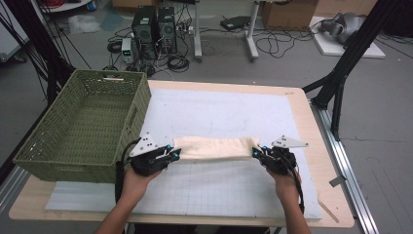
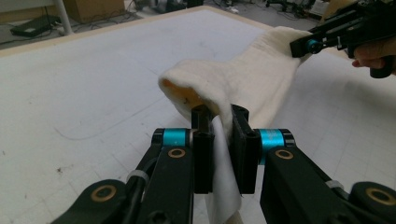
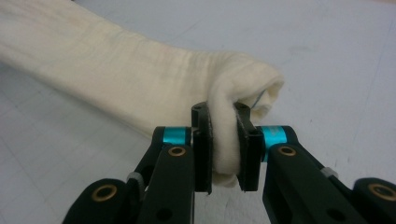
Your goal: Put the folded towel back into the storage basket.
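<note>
A cream cloth (image 1: 214, 147) is folded into a long band and stretched across the white mat between both grippers. My left gripper (image 1: 174, 155) is shut on the band's left end, and the cloth (image 2: 252, 79) bunches up between its jaws and runs away toward the other gripper (image 2: 327, 39). At the band's right end my right gripper (image 1: 257, 153) is shut on a thick fold of the cloth (image 3: 140, 79). Fabric is squeezed between both pairs of black jaws.
A green woven basket (image 1: 44, 156) stands at the left of the table, close to my left hand. The white gridded mat (image 1: 219, 114) covers most of the wooden table (image 1: 336, 195). Computers, cables and boxes lie on the floor beyond.
</note>
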The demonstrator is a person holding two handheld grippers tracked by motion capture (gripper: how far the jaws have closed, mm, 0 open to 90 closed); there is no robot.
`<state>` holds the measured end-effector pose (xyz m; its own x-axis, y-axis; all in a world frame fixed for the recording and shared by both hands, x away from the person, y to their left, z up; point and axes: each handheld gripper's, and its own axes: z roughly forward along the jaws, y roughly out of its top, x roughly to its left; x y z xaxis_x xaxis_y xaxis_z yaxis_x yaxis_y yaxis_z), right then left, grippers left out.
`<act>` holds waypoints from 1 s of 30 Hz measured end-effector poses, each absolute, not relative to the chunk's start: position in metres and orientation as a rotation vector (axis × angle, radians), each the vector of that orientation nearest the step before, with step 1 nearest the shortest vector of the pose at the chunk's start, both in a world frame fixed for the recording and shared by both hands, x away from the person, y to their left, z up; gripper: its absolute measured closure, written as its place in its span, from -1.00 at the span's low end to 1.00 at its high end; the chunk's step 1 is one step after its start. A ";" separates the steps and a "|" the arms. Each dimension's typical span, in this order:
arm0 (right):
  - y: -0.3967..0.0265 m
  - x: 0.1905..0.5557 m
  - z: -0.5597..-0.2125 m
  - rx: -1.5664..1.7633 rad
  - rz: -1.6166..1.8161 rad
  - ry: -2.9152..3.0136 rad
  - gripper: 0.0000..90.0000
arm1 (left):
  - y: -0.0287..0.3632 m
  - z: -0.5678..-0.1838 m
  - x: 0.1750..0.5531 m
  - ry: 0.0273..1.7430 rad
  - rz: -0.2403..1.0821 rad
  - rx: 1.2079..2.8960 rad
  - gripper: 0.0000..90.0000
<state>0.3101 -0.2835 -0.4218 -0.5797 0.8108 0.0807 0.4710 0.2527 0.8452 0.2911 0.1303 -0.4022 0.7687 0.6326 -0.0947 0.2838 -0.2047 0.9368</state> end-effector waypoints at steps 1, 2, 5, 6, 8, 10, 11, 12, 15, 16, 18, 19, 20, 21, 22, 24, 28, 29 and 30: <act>-0.283 0.311 -0.418 1.161 1.258 2.156 0.77 | 0.132 -0.399 0.290 0.706 0.379 1.790 0.79; -0.282 0.313 -0.414 1.146 1.261 2.151 0.77 | 0.132 -0.397 0.289 0.701 0.385 1.788 0.79; -0.279 0.317 -0.404 1.118 1.265 2.145 0.77 | 0.135 -0.388 0.286 0.692 0.404 1.765 0.79; -0.278 0.320 -0.399 1.102 1.267 2.143 0.77 | 0.136 -0.386 0.286 0.687 0.410 1.762 0.79; -0.275 0.322 -0.393 1.098 1.271 2.136 0.77 | 0.137 -0.382 0.284 0.679 0.422 1.757 0.80; -0.272 0.328 -0.384 1.066 1.267 2.132 0.78 | 0.139 -0.379 0.282 0.675 0.432 1.751 0.80; -0.272 0.328 -0.384 1.066 1.267 2.132 0.78 | 0.140 -0.377 0.282 0.674 0.438 1.748 0.80; -0.268 0.332 -0.379 1.051 1.266 2.132 0.78 | 0.141 -0.376 0.281 0.675 0.443 1.742 0.80; -0.265 0.336 -0.374 1.033 1.266 2.130 0.78 | 0.146 -0.372 0.280 0.676 0.456 1.728 0.80; -0.263 0.338 -0.372 1.022 1.266 2.130 0.78 | 0.147 -0.370 0.279 0.674 0.458 1.723 0.80; -0.259 0.342 -0.367 1.005 1.264 2.130 0.78 | 0.150 -0.367 0.278 0.676 0.466 1.711 0.80; -0.257 0.343 -0.365 1.005 1.265 2.129 0.78 | 0.152 -0.365 0.277 0.675 0.470 1.707 0.80; -0.255 0.345 -0.362 0.998 1.270 2.130 0.78 | 0.153 -0.364 0.277 0.676 0.473 1.702 0.80; -0.254 0.347 -0.360 0.985 1.273 2.124 0.78 | 0.154 -0.362 0.276 0.675 0.478 1.697 0.80; -0.250 0.351 -0.354 0.968 1.286 2.125 0.78 | 0.156 -0.361 0.275 0.676 0.485 1.693 0.80; -0.248 0.354 -0.351 0.953 1.289 2.125 0.78 | 0.160 -0.358 0.274 0.675 0.494 1.679 0.80; -0.238 0.365 -0.339 0.902 1.303 2.127 0.78 | 0.167 -0.351 0.271 0.681 0.523 1.659 0.80; -0.235 0.368 -0.337 0.898 1.304 2.130 0.78 | 0.168 -0.349 0.270 0.681 0.531 1.657 0.80; -0.232 0.372 -0.335 0.884 1.302 2.127 0.78 | 0.170 -0.347 0.269 0.682 0.537 1.654 0.80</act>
<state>0.3716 -0.2319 -0.3346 -0.6702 0.7385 -0.0732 0.2706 0.3351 0.9025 0.2690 0.1701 -0.3475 0.7207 0.6929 -0.0202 0.1433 -0.1204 0.9823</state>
